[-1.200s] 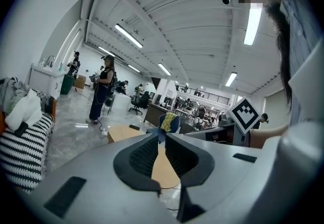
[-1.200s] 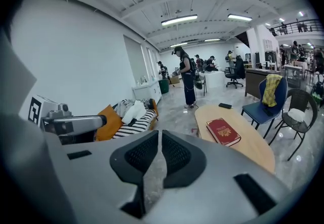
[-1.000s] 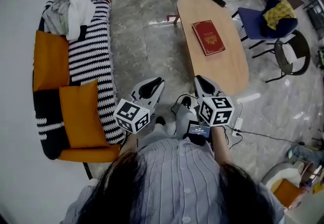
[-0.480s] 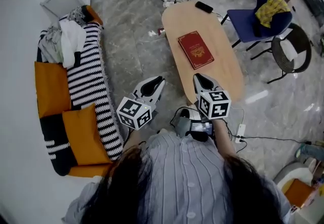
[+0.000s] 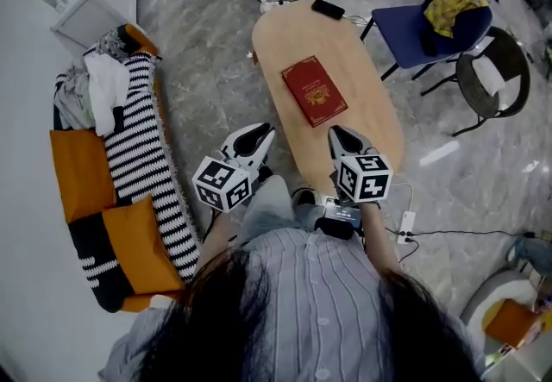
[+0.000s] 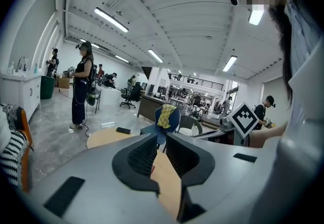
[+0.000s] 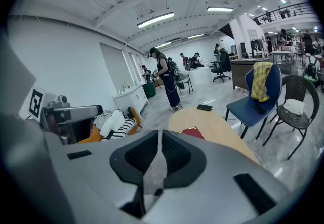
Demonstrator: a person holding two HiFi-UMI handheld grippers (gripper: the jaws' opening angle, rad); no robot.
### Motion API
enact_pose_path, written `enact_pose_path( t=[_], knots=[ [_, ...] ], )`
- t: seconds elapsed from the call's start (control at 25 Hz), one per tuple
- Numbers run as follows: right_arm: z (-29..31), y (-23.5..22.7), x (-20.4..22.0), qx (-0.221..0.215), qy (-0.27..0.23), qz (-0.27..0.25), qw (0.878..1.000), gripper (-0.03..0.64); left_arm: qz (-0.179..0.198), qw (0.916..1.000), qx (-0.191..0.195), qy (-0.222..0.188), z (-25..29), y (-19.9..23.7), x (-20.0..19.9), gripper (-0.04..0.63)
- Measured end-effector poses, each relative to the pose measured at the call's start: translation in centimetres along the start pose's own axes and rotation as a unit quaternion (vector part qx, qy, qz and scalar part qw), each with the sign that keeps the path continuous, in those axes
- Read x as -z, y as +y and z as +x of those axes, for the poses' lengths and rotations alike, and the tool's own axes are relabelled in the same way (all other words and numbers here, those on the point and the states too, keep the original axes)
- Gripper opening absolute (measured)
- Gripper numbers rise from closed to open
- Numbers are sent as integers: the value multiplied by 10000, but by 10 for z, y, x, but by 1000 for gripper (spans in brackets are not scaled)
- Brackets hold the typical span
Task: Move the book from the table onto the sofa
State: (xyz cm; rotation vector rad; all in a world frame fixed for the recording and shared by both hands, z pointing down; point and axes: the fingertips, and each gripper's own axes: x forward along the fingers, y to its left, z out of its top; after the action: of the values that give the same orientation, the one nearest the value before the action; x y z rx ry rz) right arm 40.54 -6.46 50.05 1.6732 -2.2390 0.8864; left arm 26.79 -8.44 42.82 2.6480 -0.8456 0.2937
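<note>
**Book (image 5: 314, 91) flat on the table (image 5: 371, 122), both grippers closed and empty**

I judge the red book to be a stiff hardcover, fairly heavy, with a smooth cover that may slip. It lies flat at mid-table and offers no edge from above, so I would slide it to the near rim and pinch the overhanging long side or spine. The left gripper (image 5: 251, 139) has its fingers all but pressed together, with nothing between them; the right gripper (image 5: 344, 140) is closed tight, also on nothing. Both hang by the table's near end, short of the book; the sofa (image 5: 138, 156) sits well apart on my left. I cannot tell the book's thickness, and the left gripper view hides it almost wholly behind the jaws. Clothes (image 5: 97, 87) cover the sofa's far end.
</note>
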Motion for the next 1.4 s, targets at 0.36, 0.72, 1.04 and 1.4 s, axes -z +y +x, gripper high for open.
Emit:
enact_pose_path(
  t=[0.36, 0.72, 1.04, 1.4],
  knots=[
    [35, -72, 3, 522, 142, 627, 9966, 37, 315, 9962, 521, 616, 91, 40, -1, 86],
    [114, -130, 21, 821, 573, 1674, 9808, 37, 417, 9794, 1114, 1629, 185, 127, 29, 150],
    [173, -172, 65, 1041, 873, 2821, 9497, 48, 557, 9533, 1566, 2524, 262, 194, 93, 150],
    [216, -219, 126, 1422, 972, 3752, 9108, 119, 512, 9174, 1745, 3540, 326, 252, 187, 202]
  ],
)
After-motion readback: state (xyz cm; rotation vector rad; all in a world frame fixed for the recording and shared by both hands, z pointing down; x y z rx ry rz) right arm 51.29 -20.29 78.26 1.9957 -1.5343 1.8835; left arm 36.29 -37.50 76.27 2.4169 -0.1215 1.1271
